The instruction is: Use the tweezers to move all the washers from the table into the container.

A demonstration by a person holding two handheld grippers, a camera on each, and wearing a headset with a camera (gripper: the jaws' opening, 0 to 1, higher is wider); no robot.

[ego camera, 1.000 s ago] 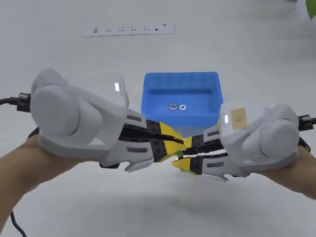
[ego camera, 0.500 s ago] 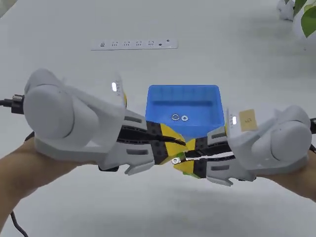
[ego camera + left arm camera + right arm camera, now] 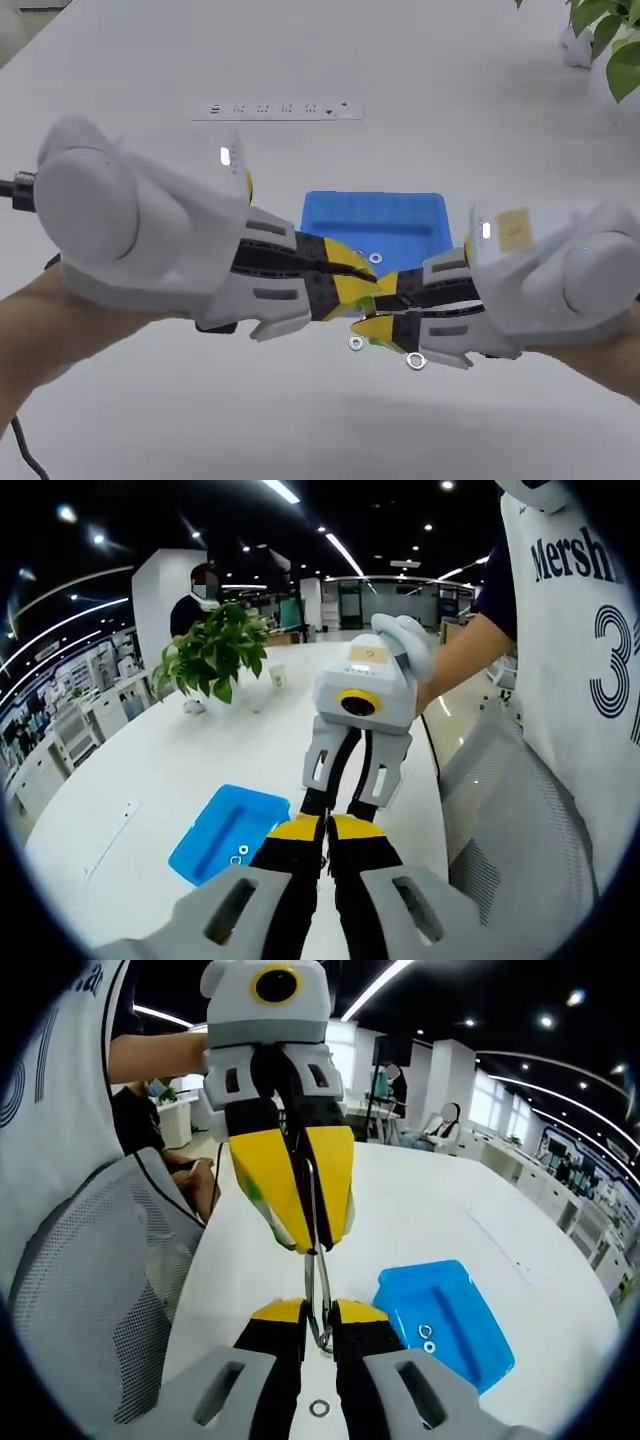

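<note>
The two grippers meet tip to tip above the table in front of the blue container (image 3: 330, 212). In the right gripper view, thin metal tweezers (image 3: 313, 1210) run from the yellow jaws of my left gripper (image 3: 312, 1238) down into my right gripper (image 3: 320, 1322). Both pairs of jaws are shut on the tweezers. In the head view my left gripper (image 3: 366, 284) comes in from the left and my right gripper (image 3: 388, 310) from the right. Two washers (image 3: 356, 343) (image 3: 415, 361) lie on the table below them. The container holds two washers (image 3: 427, 1339).
A white power strip (image 3: 278, 108) lies at the far side of the table. A potted plant (image 3: 605, 40) stands at the far right. In the gripper views a mesh chair (image 3: 100, 1290) and the person's body sit close behind the grippers.
The joined grippers stay tip to tip. A second washer now shows on the table under them. The head view has tilted, so the container sits lower in the picture.
</note>
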